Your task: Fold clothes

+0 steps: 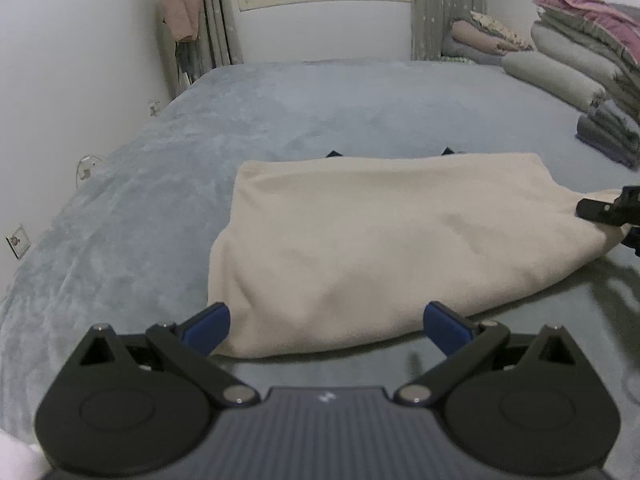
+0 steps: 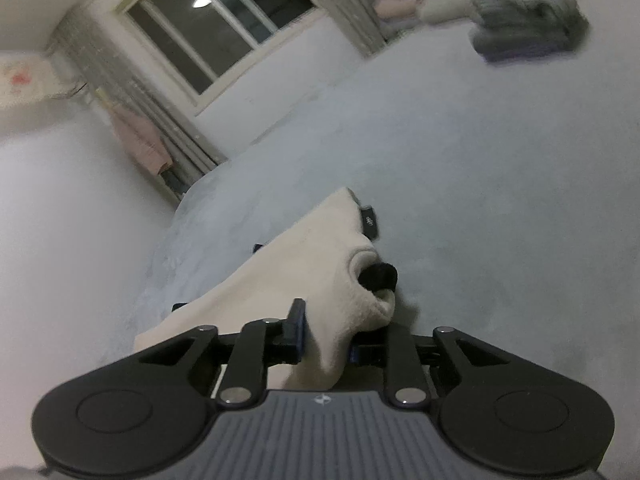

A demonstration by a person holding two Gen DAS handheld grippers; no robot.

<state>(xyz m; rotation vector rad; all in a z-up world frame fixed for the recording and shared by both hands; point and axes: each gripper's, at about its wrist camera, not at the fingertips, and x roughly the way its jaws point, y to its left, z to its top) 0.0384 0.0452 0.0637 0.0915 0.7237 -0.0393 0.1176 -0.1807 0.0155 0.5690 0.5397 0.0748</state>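
Observation:
A cream garment lies folded on the grey-blue bed, with small dark parts sticking out at its far edge. My left gripper is open, its blue pads spread wide on either side of the garment's near edge and not pressing on it. At the right edge of the left wrist view, my right gripper pinches the garment's right corner. In the right wrist view, the right gripper is shut on a lifted fold of the cream garment. A dark cuff-like part shows beside the fold.
Stacked pillows and quilts fill the bed's far right corner, with a pile of folded grey clothes in front of them. A white wall runs along the bed's left side. A pink garment hangs by the curtain near the window.

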